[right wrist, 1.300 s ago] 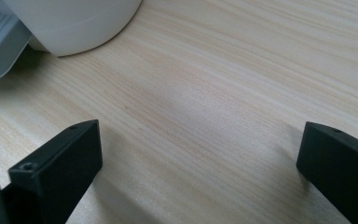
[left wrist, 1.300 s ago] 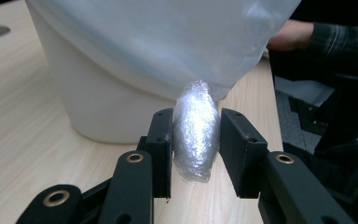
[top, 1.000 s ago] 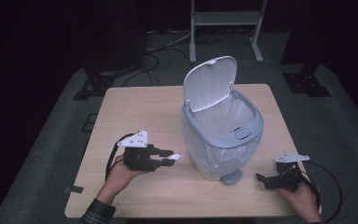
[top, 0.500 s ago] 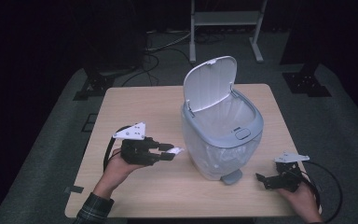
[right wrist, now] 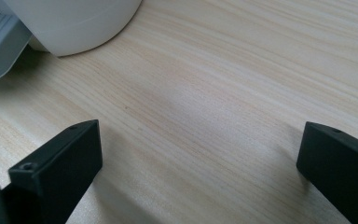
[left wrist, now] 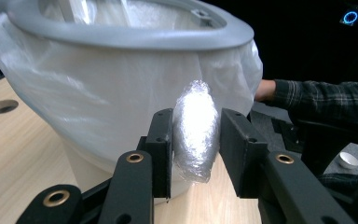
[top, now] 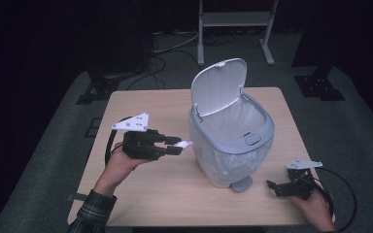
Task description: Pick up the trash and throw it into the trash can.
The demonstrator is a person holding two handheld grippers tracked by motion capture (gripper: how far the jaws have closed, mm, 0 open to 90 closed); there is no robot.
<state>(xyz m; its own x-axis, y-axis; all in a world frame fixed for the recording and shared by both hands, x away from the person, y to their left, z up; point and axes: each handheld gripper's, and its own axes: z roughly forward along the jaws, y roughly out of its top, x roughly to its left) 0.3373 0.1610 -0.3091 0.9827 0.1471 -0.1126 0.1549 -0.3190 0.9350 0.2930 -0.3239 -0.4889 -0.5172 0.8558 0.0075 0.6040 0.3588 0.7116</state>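
The left tool (top: 177,144) has been lifted off the desk (top: 150,104) toward the bin (top: 233,145), jaws clamped on a crumpled plastic wad (left wrist: 196,130), suggesting disposal is imminent. The right tool (top: 281,187) rests wide apart, empty.

Desk (top: 165,194): pale wood with fine grain. Bin (top: 213,165): white body, grey rim, grey pedal (top: 242,184), lid (top: 218,87) white inside, clear whitish liner. Both sets of jaws black, brass-coloured rivets. Wad (left wrist: 196,130): shiny, silvery-clear wrap. Sleeve (top: 88,213): dark plaid. Floor (top: 39,160): grey carpet. Background nearly black.
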